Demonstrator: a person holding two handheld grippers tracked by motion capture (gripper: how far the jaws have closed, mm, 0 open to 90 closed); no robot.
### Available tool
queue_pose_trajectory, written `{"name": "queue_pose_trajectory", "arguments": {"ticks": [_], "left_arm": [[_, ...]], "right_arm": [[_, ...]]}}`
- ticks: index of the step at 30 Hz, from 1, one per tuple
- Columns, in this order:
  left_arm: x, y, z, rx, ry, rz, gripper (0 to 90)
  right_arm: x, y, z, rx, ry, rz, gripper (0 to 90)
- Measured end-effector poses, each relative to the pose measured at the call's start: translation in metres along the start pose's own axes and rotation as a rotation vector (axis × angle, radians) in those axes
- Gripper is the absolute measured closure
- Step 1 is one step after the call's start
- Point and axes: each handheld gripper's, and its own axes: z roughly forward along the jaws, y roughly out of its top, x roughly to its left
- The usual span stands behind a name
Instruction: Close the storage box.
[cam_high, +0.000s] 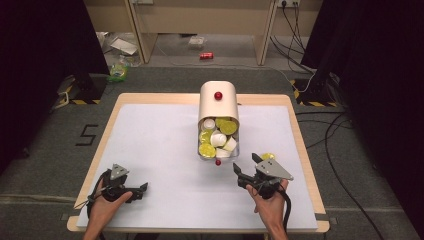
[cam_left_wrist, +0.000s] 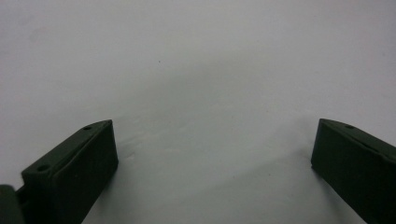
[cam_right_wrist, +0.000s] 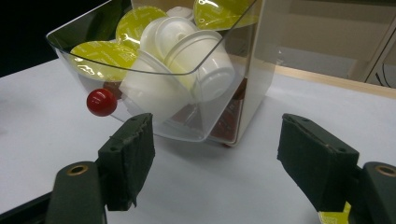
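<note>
A cream housing with a red ball on top stands at the middle of the table. Its clear drawer is pulled out toward me and holds several white capsules with yellow-green lids. The drawer has a red knob on its front. My right gripper is open just in front of the drawer's right corner, with nothing between its jaws. One loose yellow-lidded capsule lies on the table beside it. At the front left, my left gripper rests open over bare white table.
A white mat covers the wooden table, whose edge runs close behind the housing. A red can lies on the floor beyond. Black curtains hang at both sides, and cables trail on the floor at the right.
</note>
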Motion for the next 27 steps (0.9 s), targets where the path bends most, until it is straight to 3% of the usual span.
{"name": "queue_pose_trajectory", "arguments": {"ticks": [7, 27], "left_arm": [[0.0, 0.0, 0.0, 0.0, 0.0, 0.0, 0.0], [0.0, 0.0, 0.0, 0.0, 0.0, 0.0, 0.0]], "right_arm": [[0.003, 0.003, 0.006, -0.002, -0.012, -0.015, 27.9], [-0.001, 0.004, 0.012, -0.01, -0.027, 0.007, 24.1]]}}
